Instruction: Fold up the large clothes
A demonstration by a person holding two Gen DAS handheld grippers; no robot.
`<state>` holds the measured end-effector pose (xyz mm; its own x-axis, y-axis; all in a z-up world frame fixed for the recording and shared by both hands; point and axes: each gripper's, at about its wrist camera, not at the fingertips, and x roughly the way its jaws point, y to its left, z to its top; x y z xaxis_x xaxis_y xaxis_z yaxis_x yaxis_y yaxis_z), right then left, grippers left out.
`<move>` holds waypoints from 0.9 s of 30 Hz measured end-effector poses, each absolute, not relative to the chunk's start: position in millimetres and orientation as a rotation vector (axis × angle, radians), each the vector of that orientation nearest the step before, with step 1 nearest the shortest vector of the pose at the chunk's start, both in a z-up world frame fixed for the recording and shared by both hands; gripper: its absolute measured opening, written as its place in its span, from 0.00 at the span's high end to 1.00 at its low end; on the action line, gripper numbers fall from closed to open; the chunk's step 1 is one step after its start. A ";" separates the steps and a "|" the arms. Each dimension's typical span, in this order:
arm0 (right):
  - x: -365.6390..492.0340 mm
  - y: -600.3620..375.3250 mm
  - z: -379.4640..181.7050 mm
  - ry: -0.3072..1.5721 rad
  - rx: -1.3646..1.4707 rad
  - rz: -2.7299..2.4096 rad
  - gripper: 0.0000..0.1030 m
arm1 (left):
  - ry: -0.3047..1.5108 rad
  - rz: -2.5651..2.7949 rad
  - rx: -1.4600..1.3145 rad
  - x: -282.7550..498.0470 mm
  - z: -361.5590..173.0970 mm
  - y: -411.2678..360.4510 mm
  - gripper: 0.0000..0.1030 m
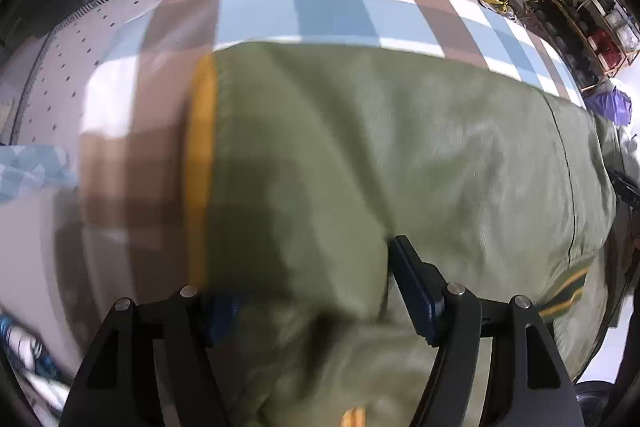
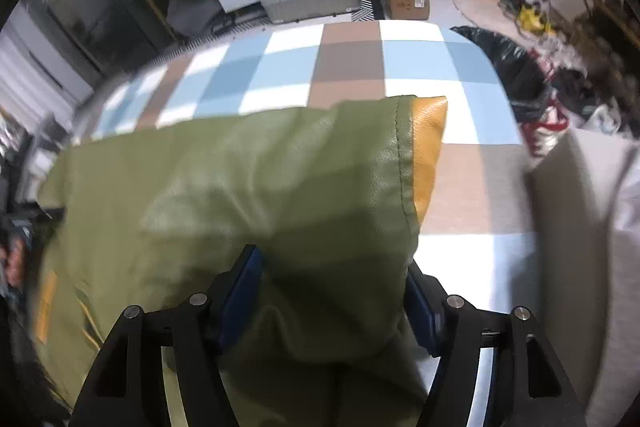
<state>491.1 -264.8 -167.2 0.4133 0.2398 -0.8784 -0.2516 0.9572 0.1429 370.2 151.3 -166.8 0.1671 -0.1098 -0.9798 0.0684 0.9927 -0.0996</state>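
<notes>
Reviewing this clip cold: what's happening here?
A person is folding a large green jacket on a blue, white and brown checked cover, with a handheld gripper in each hand. The left gripper and right gripper each have a thick bunch of the fabric between their fingers. Mustard-yellow trim shows along one edge of the jacket.

A bed covered by a blue, white and brown checked blanket (image 2: pixel 352 67) stretches ahead of both grippers, with the olive-green jacket (image 1: pixel 360 147) lying directly on its near part.
</notes>
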 end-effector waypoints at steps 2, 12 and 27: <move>475.5 -269.6 -163.5 1.090 -0.095 0.281 0.35 | 1.397 -0.086 0.045 356.1 -157.5 159.4 0.34; 428.4 -257.2 -71.5 0.849 -0.180 0.292 0.45 | 1.050 0.126 0.293 321.1 -46.4 172.8 0.34; 451.5 -224.7 -156.4 0.974 -0.272 0.291 0.46 | 1.285 -0.058 -0.043 368.3 -154.6 205.9 0.30</move>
